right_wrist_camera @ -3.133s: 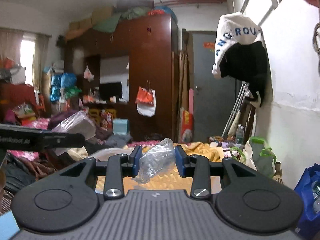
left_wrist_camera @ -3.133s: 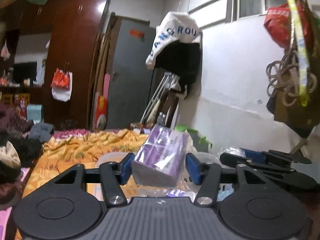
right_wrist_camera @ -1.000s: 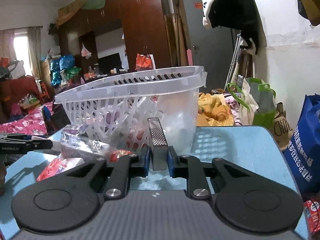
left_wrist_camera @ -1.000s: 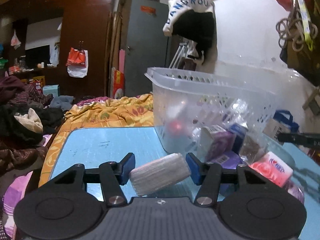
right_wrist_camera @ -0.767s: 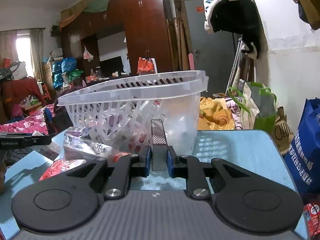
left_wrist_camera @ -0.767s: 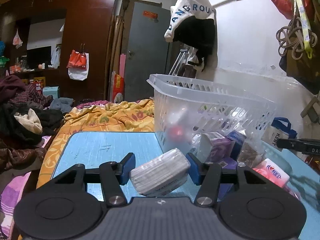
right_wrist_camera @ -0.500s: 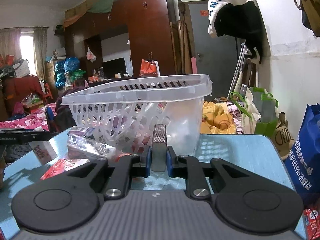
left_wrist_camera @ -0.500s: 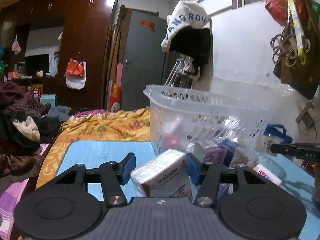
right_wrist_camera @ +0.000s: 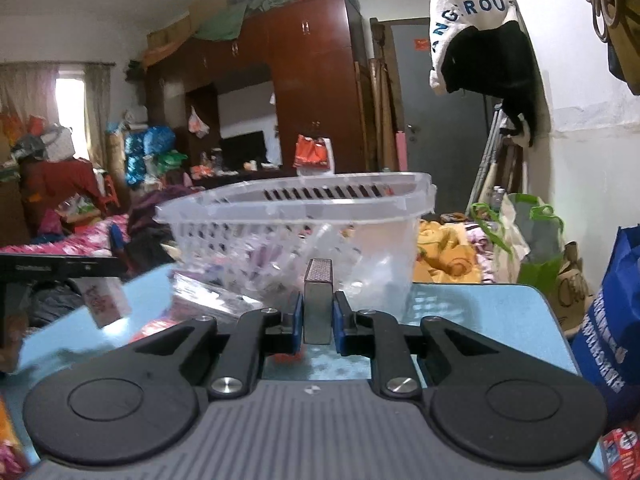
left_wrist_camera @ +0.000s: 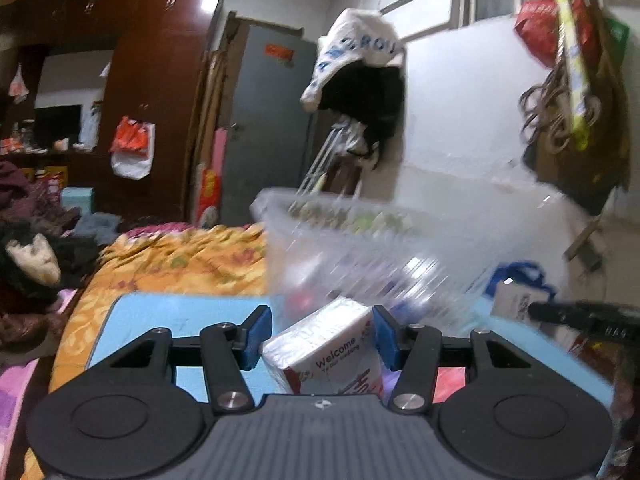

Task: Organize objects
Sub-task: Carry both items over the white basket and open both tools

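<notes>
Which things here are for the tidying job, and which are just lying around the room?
For the job:
- tissue pack in the left gripper
- matchbox in the right gripper
- clear basket
- blue table

Just lying about:
- blue bag
- green-handled bags
- orange bedspread
- wardrobe

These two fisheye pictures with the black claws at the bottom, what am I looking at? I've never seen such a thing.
No robot here: a person holds a two-finger gripper in each hand, each carrying a forward-looking camera. One picture is the left gripper, squeezing a tissue pack printed "Welcome". The other is the right gripper, clamped on a small grey box with a rough striking strip, perhaps a matchbox. Ahead on the blue table stands a clear plastic basket already holding small packets, with more packets lying beside it.
</notes>
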Tool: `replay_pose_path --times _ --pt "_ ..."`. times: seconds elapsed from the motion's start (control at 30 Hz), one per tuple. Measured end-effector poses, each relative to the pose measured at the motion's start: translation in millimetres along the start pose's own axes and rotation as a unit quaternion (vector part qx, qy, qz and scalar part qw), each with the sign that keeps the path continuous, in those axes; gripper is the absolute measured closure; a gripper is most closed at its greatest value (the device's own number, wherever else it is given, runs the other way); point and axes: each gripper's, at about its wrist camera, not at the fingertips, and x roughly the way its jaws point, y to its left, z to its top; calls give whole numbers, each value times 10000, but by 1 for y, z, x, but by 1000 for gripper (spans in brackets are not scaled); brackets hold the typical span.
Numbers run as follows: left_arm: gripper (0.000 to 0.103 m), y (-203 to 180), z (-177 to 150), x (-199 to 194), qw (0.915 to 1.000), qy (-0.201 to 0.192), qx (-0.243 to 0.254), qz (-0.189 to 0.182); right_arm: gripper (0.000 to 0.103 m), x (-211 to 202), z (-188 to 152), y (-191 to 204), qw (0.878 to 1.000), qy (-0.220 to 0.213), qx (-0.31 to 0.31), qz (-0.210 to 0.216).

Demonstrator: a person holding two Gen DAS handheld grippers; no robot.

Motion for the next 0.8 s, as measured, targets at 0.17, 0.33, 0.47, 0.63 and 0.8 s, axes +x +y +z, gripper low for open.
replay_pose_path --times 0.17,0.33,0.47,0.63,0.8 --pt "45 -22 65 16 9988 -240 -204 -383 86 -8 46 11 9997 -238 -18 84" --pt "45 -51 117 74 9991 -103 -267 -299 86 33 98 13 9986 -244 -319 -334" --pt "24 -66 119 111 10000 46 -19 75 82 69 107 7 9974 -23 -466 -549" --pt "16 -64 100 107 9990 157 152 378 0 71 90 16 9933 -31 -789 -847" --pt "8 -60 53 44 9999 68 117 75 0 17 51 13 9986 -299 -203 -395"
